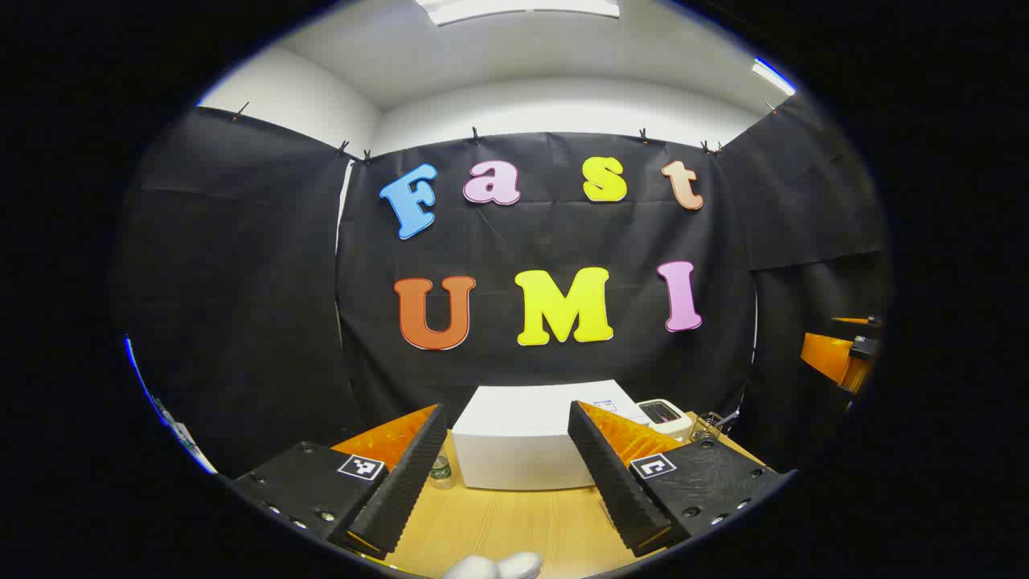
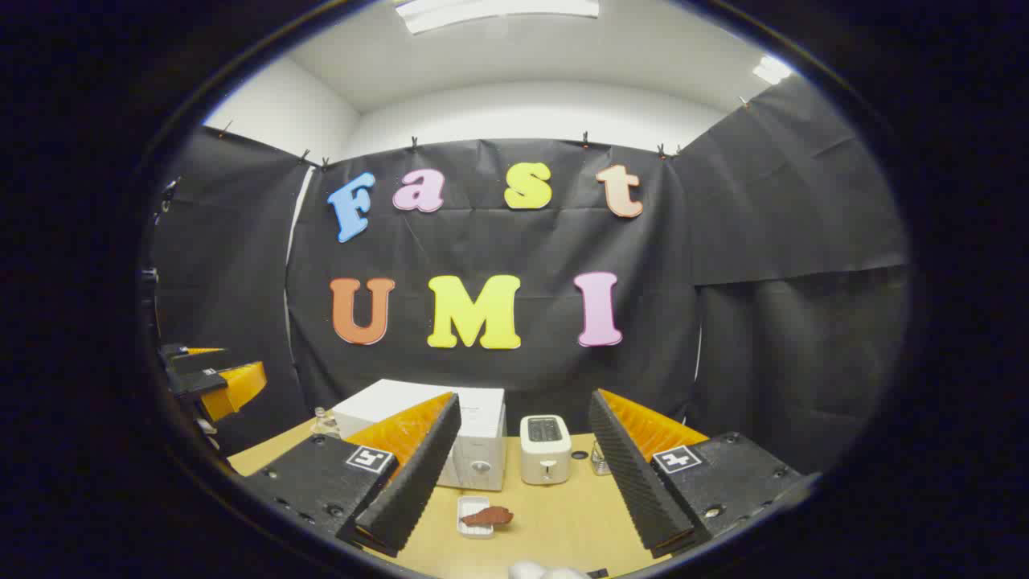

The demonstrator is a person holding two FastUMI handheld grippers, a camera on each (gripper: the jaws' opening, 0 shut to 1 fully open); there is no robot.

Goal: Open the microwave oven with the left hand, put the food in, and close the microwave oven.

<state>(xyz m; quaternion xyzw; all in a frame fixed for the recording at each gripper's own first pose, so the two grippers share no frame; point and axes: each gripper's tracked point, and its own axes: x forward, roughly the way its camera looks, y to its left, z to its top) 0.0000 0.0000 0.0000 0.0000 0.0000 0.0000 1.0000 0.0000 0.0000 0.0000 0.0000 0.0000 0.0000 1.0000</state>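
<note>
The wooden tabletop (image 2: 555,515) is carrying the white microwave oven (image 2: 474,438) at its back, door closed, with a white toaster (image 2: 545,460) sitting just beside it. The left claw (image 1: 508,470) and right claw (image 2: 524,466) are both hovering above, fingers spread apart, gripping nothing. The reddish-brown food (image 2: 488,516) is lying on a small white tray (image 2: 466,515) in front of the microwave oven.

Cloth-walled booth (image 2: 764,241), kitchen tabletop (image 2: 563,515)

A wooden table (image 2: 555,515) bears a white microwave (image 2: 474,446), toaster (image 2: 545,460), and dish of food (image 2: 482,516).
</note>
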